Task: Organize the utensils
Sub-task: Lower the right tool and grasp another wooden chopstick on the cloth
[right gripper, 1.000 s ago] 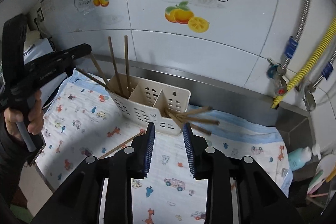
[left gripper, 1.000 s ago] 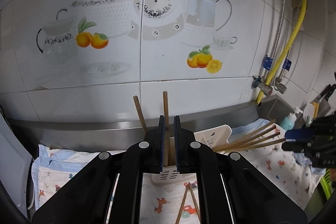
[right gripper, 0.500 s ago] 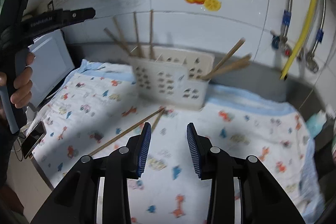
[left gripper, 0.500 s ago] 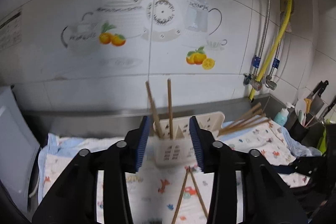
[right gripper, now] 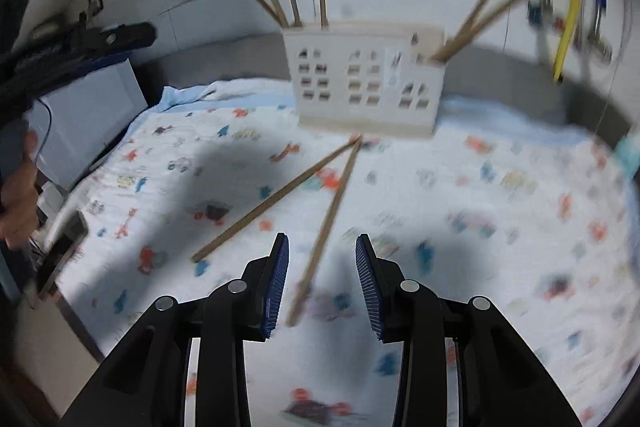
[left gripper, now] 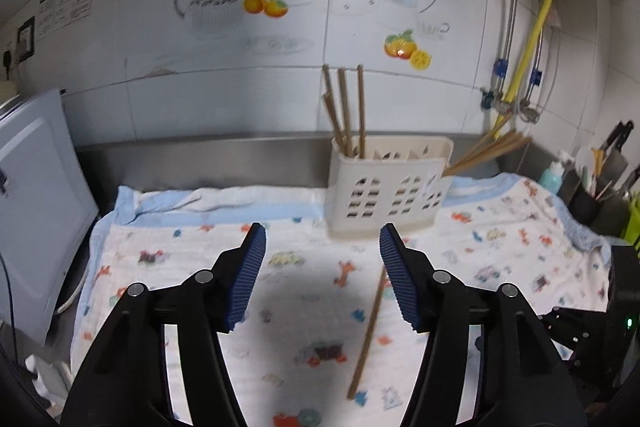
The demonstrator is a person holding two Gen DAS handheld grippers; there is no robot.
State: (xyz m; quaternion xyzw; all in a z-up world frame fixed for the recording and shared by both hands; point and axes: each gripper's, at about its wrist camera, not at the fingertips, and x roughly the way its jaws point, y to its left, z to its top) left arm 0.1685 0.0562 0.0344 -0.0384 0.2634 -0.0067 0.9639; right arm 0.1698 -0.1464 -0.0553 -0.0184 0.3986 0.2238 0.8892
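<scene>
The left gripper (left gripper: 322, 247) is opening, nothing between its jaws. The right gripper (right gripper: 322, 259) stands spread over one loose chopstick (right gripper: 324, 227) on the cloth (right gripper: 500, 207), before the utensil holder (right gripper: 366, 79).

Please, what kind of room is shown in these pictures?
Most likely a home kitchen: a tiled wall with teapot-and-fruit pictures, a utensil caddy holding chopsticks, and knives at the right edge.
</scene>
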